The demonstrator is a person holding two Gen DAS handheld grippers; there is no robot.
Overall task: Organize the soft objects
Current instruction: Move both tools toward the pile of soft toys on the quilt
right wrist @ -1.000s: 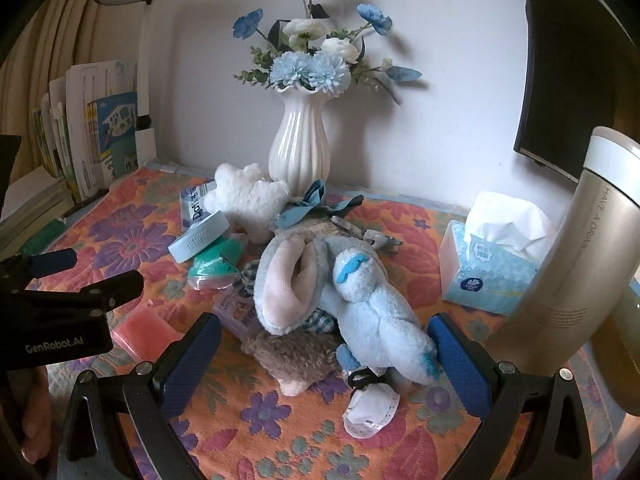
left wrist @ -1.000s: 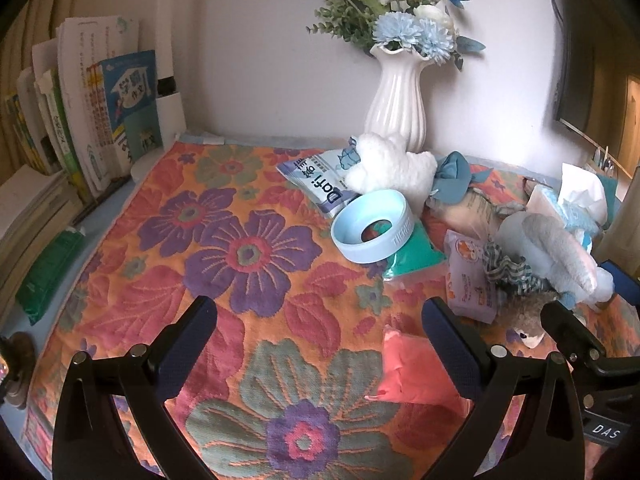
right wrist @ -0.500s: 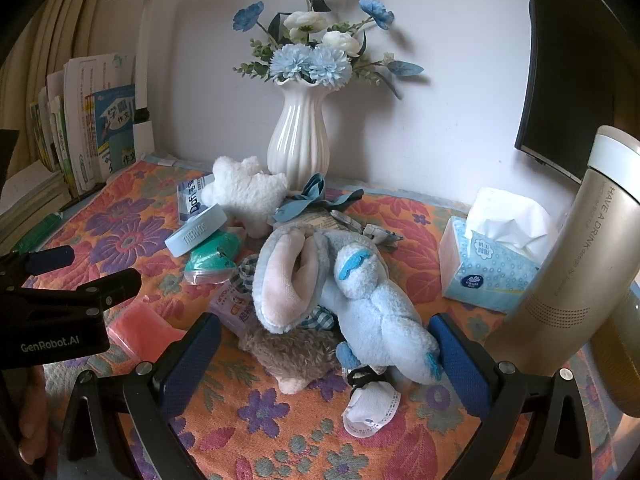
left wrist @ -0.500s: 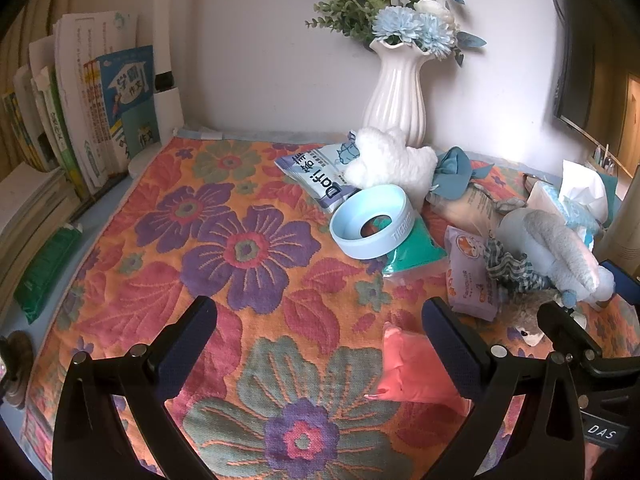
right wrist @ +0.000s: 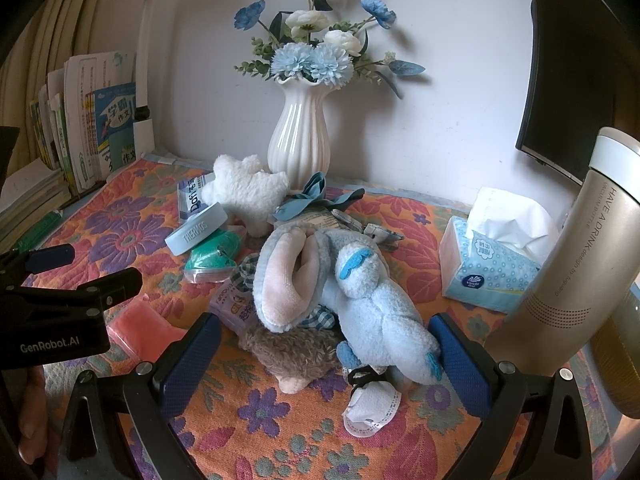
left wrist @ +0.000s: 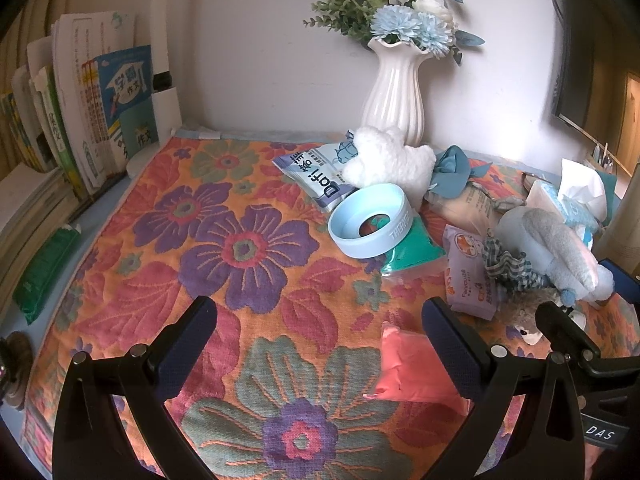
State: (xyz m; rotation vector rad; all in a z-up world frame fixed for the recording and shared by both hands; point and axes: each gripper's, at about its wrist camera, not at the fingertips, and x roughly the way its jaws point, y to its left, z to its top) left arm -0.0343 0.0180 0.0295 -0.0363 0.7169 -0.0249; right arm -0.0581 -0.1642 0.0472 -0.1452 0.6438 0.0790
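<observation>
A pile of soft things lies on the flowered cloth (left wrist: 240, 248). In the right wrist view a blue bunny plush (right wrist: 360, 292) lies over a brown hedgehog plush (right wrist: 296, 352), just ahead of my open right gripper (right wrist: 326, 360), which holds nothing. Behind them sit a white star plush (right wrist: 248, 188) and a blue fabric bow (right wrist: 316, 196). My left gripper (left wrist: 320, 336) is open and empty over the cloth, and a pink soft packet (left wrist: 408, 364) lies by its right finger. The white star plush (left wrist: 388, 164) and bunny plush (left wrist: 552, 248) are further off to its right.
A white vase (right wrist: 300, 132) of flowers stands at the back wall. A blue ring (left wrist: 370, 220), teal packet (left wrist: 412, 248), purple wipes packet (left wrist: 470, 276) and tissue pack (left wrist: 316, 176) lie mid-cloth. Tissue box (right wrist: 492, 272) and tall bottle (right wrist: 580, 280) stand right; books (left wrist: 80, 112) left.
Both views shifted only slightly, the right gripper edging a little nearer the bunny plush. Nothing was taken hold of or moved on the cloth.
</observation>
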